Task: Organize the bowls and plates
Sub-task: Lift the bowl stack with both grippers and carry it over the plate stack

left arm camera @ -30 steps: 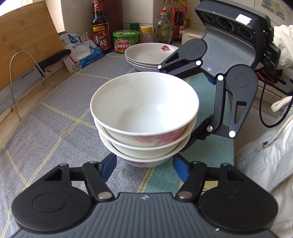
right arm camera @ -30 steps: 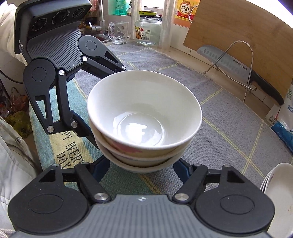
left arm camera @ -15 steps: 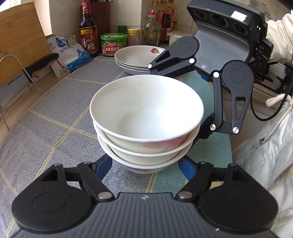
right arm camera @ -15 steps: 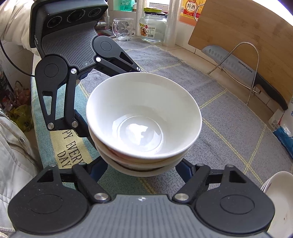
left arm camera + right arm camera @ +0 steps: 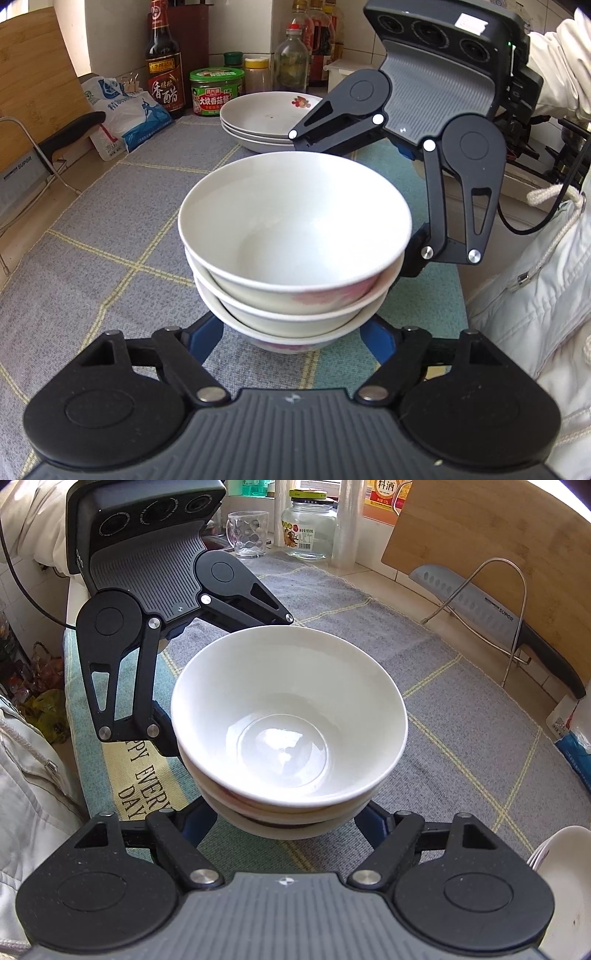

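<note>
Flanking the bottom of the stacked bowls (image 5: 295, 236), the left gripper (image 5: 293, 338) stands with its blue fingers (image 5: 205, 334) spread, pads apparently clear of the lowest bowl. The right gripper (image 5: 286, 821) brackets the opposite side, likewise parted. The stack rests on the grey checked mat (image 5: 110, 229), the plates (image 5: 264, 118) well beyond.

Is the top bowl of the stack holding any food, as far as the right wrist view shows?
No, the top bowl of the bowl stack is bare white inside, showing only a glossy reflection at its bottom.
</note>
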Demonstrator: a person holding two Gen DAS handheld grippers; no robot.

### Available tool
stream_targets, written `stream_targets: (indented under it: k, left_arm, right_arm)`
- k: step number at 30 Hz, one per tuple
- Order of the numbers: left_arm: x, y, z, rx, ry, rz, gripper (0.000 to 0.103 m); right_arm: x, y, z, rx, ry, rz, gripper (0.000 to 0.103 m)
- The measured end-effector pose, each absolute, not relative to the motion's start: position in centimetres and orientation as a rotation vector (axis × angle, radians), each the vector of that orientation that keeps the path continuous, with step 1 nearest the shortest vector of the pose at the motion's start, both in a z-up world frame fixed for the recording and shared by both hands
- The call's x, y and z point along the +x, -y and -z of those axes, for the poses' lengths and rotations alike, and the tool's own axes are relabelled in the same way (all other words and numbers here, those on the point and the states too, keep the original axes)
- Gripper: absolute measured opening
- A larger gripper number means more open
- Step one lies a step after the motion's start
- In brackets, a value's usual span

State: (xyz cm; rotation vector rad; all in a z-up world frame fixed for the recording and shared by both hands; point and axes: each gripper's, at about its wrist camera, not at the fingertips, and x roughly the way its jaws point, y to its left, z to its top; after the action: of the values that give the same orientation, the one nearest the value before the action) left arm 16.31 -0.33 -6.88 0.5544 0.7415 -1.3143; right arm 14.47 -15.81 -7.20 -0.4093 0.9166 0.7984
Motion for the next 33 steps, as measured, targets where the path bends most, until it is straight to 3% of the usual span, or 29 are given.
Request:
stream_targets:
  k: [14, 33]
  left_arm:
    - [16.3, 2.9, 5.7, 0.571, -0.736, 1.284, 0.081]
    - [16.5, 14.9, 2.5, 0.550, -0.689, 1.242, 0.080]
  right_arm:
    - [14.6, 18.9, 5.7, -0.393, -0.901, -0.813, 0.084]
    - [15.0, 31.5, 2.0, -0.427, -0.854, -0.827, 0.084]
